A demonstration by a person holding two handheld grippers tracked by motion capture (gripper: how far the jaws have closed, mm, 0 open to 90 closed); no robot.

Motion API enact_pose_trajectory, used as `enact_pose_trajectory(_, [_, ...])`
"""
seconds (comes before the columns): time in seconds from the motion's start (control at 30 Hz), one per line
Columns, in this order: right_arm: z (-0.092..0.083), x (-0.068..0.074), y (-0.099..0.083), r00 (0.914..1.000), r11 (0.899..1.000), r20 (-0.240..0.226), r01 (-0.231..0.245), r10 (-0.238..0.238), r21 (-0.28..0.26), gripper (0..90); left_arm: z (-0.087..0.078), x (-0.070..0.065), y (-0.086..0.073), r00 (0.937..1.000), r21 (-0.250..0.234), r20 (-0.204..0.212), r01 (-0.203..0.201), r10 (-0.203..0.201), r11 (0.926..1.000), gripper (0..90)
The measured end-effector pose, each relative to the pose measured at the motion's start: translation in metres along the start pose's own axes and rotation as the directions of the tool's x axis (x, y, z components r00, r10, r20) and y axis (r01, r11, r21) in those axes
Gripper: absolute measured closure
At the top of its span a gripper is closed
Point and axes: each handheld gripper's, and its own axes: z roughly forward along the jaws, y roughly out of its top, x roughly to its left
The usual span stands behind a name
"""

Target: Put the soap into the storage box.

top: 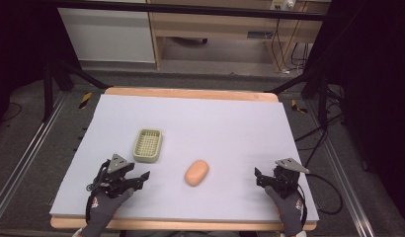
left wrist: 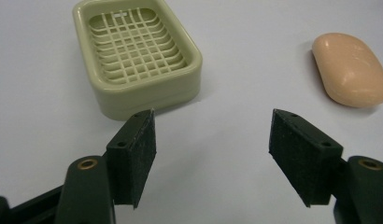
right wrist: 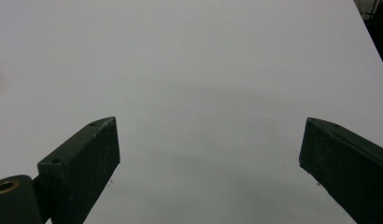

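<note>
A pale green soap dish (top: 148,145) with a grid insert lies on the white mat left of centre. An orange-pink bar of soap (top: 196,172) lies to its right, nearer the front. My left gripper (top: 141,178) rests near the front left, just below the dish, open and empty. In the left gripper view the soap dish (left wrist: 136,56) sits beyond the left jaw and the soap (left wrist: 351,68) at the upper right, with the left gripper (left wrist: 212,149) wide apart. My right gripper (top: 260,177) rests at the front right, open, right of the soap. The right gripper (right wrist: 210,154) faces bare mat.
The white mat (top: 215,118) covers a wooden table (top: 190,93); its edges drop to a dark floor with rails and cables. Gloved hands hold both grippers at the front edge. Shelving stands beyond the far edge.
</note>
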Motion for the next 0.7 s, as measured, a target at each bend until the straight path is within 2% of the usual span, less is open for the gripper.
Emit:
enact_pose_trajectory(0.3, [0.0, 0.0, 0.0, 1.0, 1.0, 0.003, 0.003, -0.003, -0.003, 5.4, 0.005, -0.012, 0.002, 0.9994, 0.003, 0.024, -0.025, 0.025, 0.9997, 30.7])
enact_pose_trajectory(0.7, [0.001, 0.001, 0.0, 1.0, 1.0, 0.005, 0.0, 0.0, 0.002, 5.3, 0.008, -0.02, 0.007, 0.9981, 0.002, 0.039, -0.048, 0.048, 0.9989, 29.5])
